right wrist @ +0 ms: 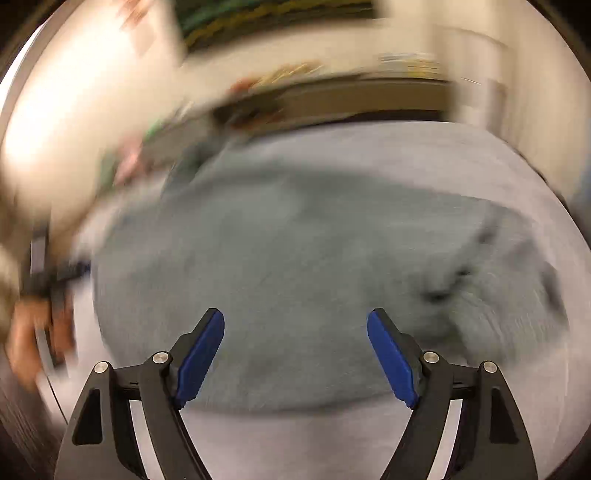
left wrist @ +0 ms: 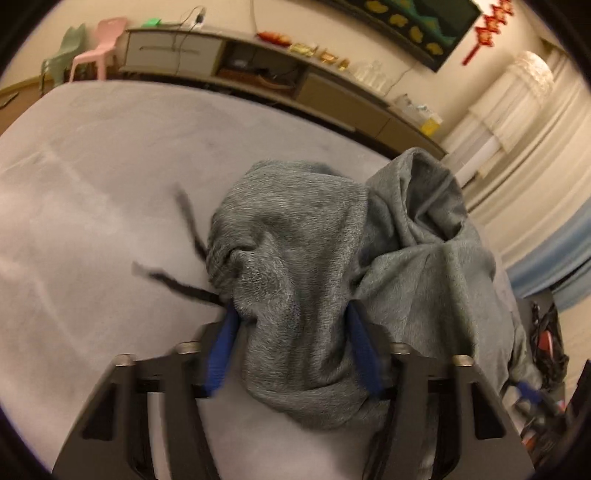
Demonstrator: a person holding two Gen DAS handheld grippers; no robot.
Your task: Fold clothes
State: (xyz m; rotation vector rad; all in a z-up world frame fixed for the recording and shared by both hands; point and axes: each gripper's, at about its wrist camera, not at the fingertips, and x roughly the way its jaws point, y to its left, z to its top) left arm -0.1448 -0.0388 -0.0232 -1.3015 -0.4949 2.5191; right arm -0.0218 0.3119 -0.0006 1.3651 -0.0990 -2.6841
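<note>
Surface: pale grey bed cover (left wrist: pixel 110 155) filling left and centre of left wrist view, lying smooth; same cover (right wrist: pixel 424 147) showing across right wrist view.
Room: low cabinet (left wrist: pixel 258 70) running along upper edge w/ small items on top; pink chair (left wrist: pixel 98 48) and green chair (left wrist: pixel 64 51) standing upper left; red hanging ornament (left wrist: pixel 487 29) upper right; white curtains (left wrist: pixel 517 110) hanging at right.
Garment: grey hoodie (left wrist: pixel 314 240) lying bunched mid-frame on bed cover, dark drawstrings (left wrist: pixel 184 284) trailing to its left; in right wrist view hoodie (right wrist: pixel 277 258) spreading over centre.
Left gripper (left wrist: pixel 291 354): blue pads sitting wide apart, cloth bulging between them and touching both; whether actually pinching, can't tell.
Right gripper (right wrist: pixel 295 354): jaws standing spread, nothing between pads, hoodie lying beyond/below.
Hard to make out: right wrist view smearing heavily w/ motion blur; hand (right wrist: pixel 33 332) on a dark handle showing at left edge, details unclear. Dark clutter at lower right of left view being cut off.
</note>
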